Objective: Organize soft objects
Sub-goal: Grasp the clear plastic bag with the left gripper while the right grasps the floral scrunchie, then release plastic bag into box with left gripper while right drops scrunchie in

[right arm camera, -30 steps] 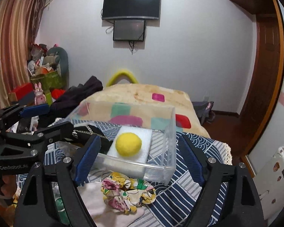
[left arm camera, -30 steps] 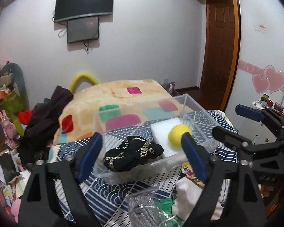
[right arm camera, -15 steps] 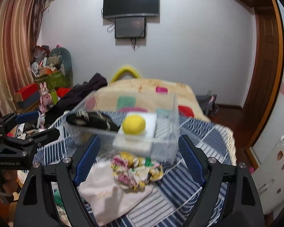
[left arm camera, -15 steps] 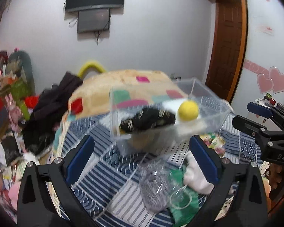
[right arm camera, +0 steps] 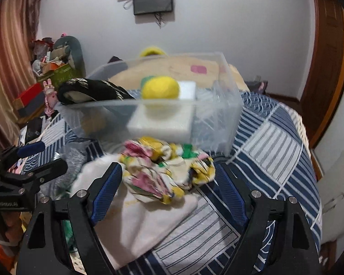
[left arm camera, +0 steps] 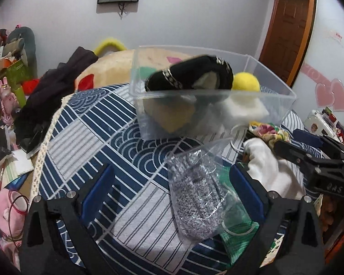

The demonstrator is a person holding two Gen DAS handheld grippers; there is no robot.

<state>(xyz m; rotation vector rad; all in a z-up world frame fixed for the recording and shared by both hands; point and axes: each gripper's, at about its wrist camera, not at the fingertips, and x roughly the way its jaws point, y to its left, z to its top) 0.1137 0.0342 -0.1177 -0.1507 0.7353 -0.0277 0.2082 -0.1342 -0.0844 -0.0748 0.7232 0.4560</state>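
both hand-held grippers have dropped toward the bed (left arm camera: 107, 137). my left hand-held gripper (left arm camera: 172, 197), closing but empty, straddles the bagged silver scourer (left arm camera: 195, 194); my right hand-held gripper (right arm camera: 167, 190) is closing around the floral cloth (right arm camera: 165, 171), not yet pinching. next i pinch each and lift it into the clear bin (left arm camera: 217, 112).

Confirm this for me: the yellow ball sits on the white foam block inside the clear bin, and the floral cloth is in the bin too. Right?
Not quite. The floral cloth is not in the clear bin; it lies outside on the striped cover, just in front of the bin wall, as the right wrist view shows. The yellow ball does sit on the white foam block inside the bin.

A navy and white cloth (left arm camera: 98, 137) is patterned with stripes and wave arcs. A yellow ball (right arm camera: 160, 87) and a black, gold-trimmed item (left arm camera: 188, 75) are seen in a clear box (left arm camera: 217, 96).
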